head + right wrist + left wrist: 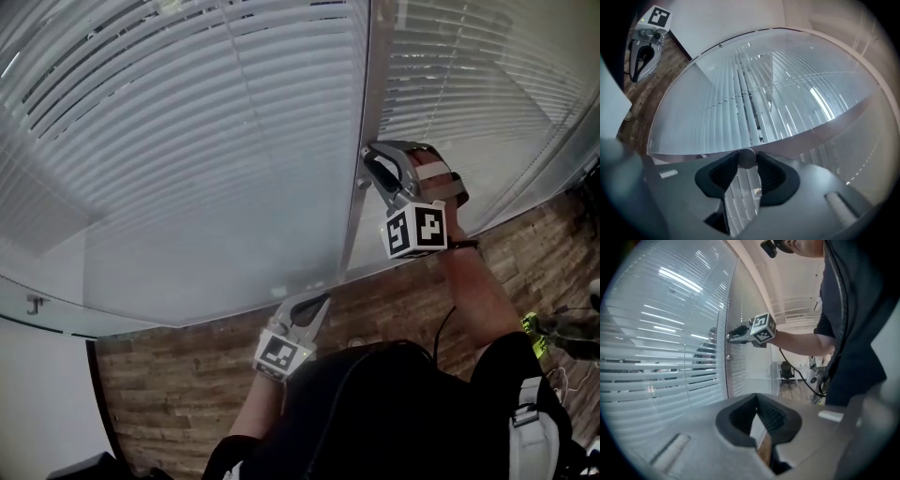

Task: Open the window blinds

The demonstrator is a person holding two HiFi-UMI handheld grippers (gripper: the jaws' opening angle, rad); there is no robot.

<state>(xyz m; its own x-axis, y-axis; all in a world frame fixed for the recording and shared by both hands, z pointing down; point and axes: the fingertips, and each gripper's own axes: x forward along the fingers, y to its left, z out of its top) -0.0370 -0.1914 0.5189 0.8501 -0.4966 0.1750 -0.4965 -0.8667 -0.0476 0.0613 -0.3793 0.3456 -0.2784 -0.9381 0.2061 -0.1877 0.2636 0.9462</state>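
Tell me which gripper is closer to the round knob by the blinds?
Right. The right gripper has the knob pinched between its jaw tips. The left gripper is lower down, apart from it, near the bottom edge of the glass.

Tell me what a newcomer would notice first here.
White slatted blinds behind the glass fill almost every view. At the metal post between panes, the right gripper is clamped on a small round knob. The left gripper hangs lower, shut and empty, above the wood floor.
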